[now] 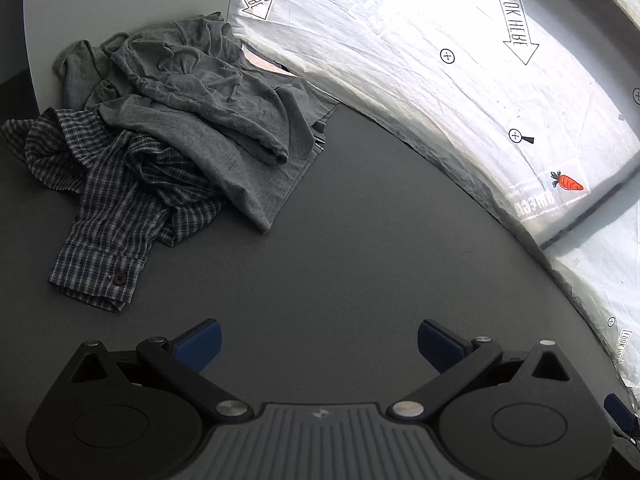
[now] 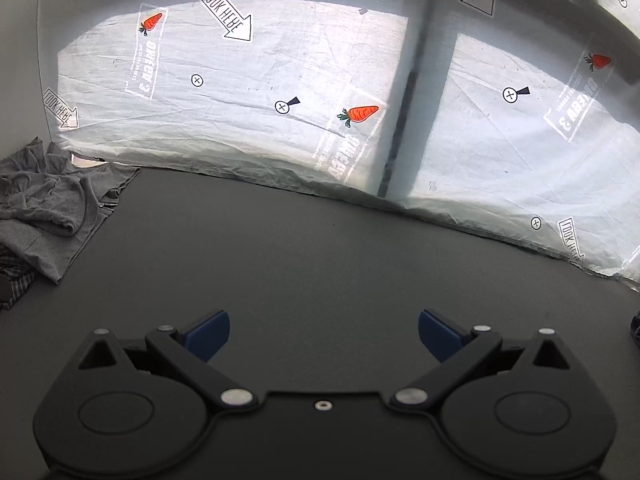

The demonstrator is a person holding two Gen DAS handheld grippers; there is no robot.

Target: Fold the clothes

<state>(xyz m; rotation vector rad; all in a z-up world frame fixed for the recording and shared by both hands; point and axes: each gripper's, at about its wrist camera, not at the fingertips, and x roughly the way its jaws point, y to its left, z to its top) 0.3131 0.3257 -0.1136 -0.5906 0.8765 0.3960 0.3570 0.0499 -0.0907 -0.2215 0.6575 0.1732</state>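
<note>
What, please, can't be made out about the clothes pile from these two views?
- Grey garments: left wrist view, crumpled and overlapping, so their number and type are unclear.
- Plaid shirt: partly buried under the grey cloth; in the right wrist view cut off by the left edge.
- Dark item: right wrist view, clipped by the right edge, unidentifiable.

A heap of clothes [image 1: 172, 120] lies on the table [image 1: 340, 240] at its far left. In it, the crumpled top [image 1: 192, 76] rests on the checked shirt [image 1: 116, 184], whose cuff [image 1: 96, 280] reaches nearest. A printed sheet [image 1: 440, 80] runs behind the table's far edge, touching the heap's far side.
</note>
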